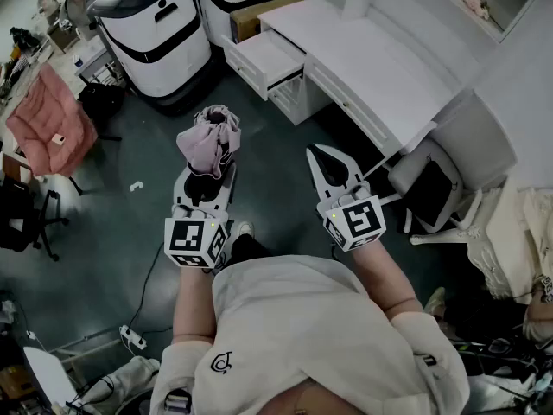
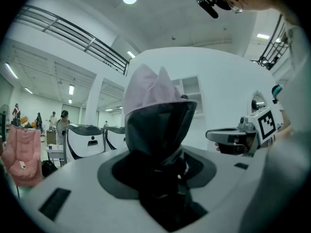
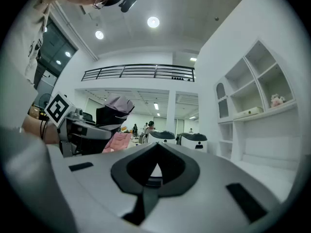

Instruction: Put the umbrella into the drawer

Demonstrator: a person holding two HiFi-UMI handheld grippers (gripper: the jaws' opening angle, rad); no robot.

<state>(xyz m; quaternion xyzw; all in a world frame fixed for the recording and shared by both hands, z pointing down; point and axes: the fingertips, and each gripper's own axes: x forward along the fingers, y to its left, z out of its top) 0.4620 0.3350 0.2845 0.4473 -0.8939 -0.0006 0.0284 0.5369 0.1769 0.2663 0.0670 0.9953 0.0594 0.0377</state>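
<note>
A folded umbrella (image 1: pixel 210 138) with pink cloth bunched over a dark body stands upright in my left gripper (image 1: pixel 207 175). In the left gripper view the umbrella (image 2: pixel 155 110) fills the middle, and the left gripper (image 2: pixel 160 169) is shut on its dark lower part. My right gripper (image 1: pixel 333 167) is level beside it, shut, with nothing in it; its jaws meet at the tips in the right gripper view (image 3: pixel 154 171). An open white drawer (image 1: pixel 244 67) juts from the desk (image 1: pixel 389 67) ahead, well beyond both grippers. The umbrella (image 3: pixel 116 110) also shows at left in the right gripper view.
Two white, black-trimmed machines (image 1: pixel 155 33) stand at the back left beside the drawer. A pink chair (image 1: pixel 52 115) is at far left and a white chair (image 1: pixel 449 171) at right by the desk. A power strip (image 1: pixel 131 337) and cable lie on the dark floor.
</note>
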